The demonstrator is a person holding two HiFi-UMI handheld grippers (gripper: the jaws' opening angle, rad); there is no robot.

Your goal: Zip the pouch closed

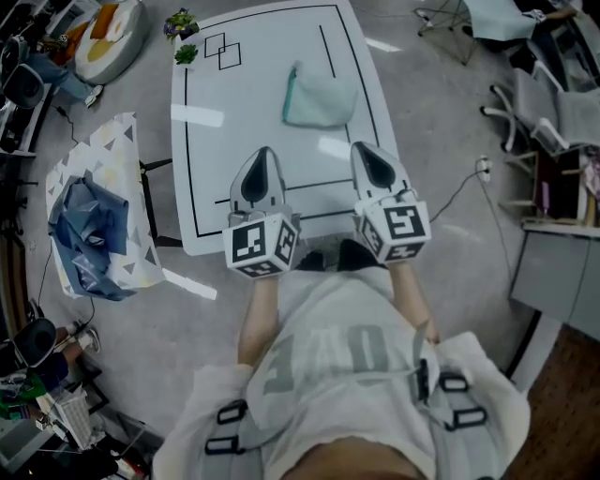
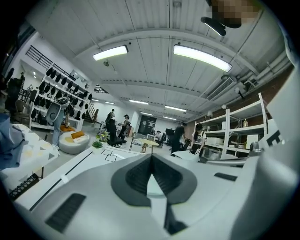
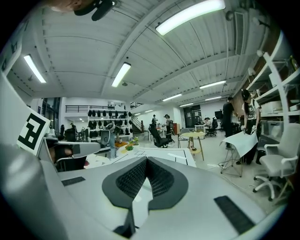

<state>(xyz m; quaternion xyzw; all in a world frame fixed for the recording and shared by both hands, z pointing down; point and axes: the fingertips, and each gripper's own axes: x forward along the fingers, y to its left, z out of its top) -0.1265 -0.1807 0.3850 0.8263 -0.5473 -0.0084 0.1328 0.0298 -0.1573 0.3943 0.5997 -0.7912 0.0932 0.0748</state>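
Approach step, nothing gripped. Left tongs [image 1: 262, 155] and right tongs [image 1: 364, 150], both pinched together and empty, hang over the bench [image 1: 202, 169] near edge. The pouch [image 1: 319, 98] lies toward the far edge, untouched. Next, likely: reach forward, open.

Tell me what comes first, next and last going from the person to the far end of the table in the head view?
First the left tongs and right tongs, side by side and shut → mint-green pouch → little potted plants at the far left corner.
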